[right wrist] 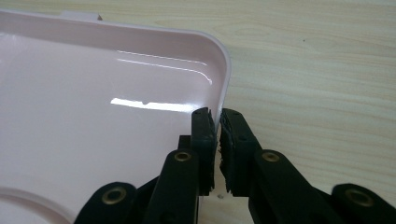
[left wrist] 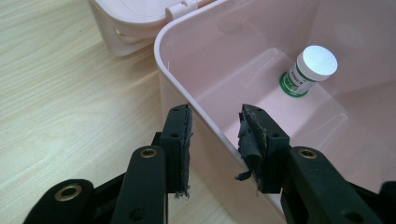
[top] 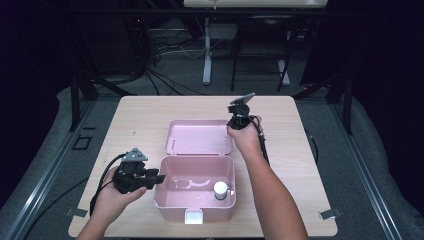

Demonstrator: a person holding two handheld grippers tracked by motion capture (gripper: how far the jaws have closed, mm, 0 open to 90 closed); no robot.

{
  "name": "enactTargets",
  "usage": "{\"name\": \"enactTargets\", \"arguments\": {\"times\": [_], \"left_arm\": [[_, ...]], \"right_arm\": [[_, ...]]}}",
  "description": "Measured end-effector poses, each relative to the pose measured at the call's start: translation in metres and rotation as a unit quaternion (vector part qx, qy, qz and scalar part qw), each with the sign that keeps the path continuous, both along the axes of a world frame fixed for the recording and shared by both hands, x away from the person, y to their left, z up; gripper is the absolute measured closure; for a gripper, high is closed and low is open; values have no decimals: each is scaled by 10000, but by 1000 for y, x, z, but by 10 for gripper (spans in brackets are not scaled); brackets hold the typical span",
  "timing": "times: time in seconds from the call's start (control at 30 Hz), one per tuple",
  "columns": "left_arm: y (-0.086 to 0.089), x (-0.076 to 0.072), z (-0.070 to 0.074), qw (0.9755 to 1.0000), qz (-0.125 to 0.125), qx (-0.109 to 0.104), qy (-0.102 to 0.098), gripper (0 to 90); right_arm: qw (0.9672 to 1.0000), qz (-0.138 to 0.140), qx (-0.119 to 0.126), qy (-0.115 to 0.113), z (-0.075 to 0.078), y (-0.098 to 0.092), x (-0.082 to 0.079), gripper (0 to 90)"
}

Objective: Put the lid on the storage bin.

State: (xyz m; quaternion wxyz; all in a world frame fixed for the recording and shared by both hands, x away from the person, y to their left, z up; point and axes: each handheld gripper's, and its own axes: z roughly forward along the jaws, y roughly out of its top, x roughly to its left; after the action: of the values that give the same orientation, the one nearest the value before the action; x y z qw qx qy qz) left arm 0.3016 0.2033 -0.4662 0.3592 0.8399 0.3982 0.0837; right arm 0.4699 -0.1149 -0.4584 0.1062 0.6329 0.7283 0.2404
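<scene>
Two grippers in my charge, both engaged on one pink box (top: 197, 192) near the front of the wooden table (top: 140, 120).

Left gripper (top: 156, 179): jaws about half open, straddling the box's left wall, one jaw outside and one inside. In the left gripper view (left wrist: 215, 140) I see gaps between pads and wall, so no clamp.

Right gripper (top: 235, 124): jaws nearly together, pinched on the rim of the lid (top: 200, 136), which lies flipped open flat behind the box. In the right gripper view (right wrist: 217, 135) the rim edge sits between the pads.

Contents of box: one small white-capped bottle (left wrist: 309, 71), green label, upright at the right side.
</scene>
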Motion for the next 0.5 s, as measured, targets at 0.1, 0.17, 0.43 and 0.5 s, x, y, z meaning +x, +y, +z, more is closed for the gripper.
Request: {"name": "enactTargets", "arguments": {"times": [0.1,0.17,0.43,0.5], "left_arm": [[0,0,0,10000,2,3,0,635],[0,0,0,10000,-1,0,8,635],[0,0,-1,10000,28,-16,-14,641],[0,0,0,10000,27,-18,-13,642]], "right_arm": [[10000,-10,14,-36,2,0,-1,845],[10000,-4,13,-75,3,0,-2,849],[9991,202,-118,-354,12,15,-7,891],[9990,163,-162,-371,12,16,-6,857]]}}
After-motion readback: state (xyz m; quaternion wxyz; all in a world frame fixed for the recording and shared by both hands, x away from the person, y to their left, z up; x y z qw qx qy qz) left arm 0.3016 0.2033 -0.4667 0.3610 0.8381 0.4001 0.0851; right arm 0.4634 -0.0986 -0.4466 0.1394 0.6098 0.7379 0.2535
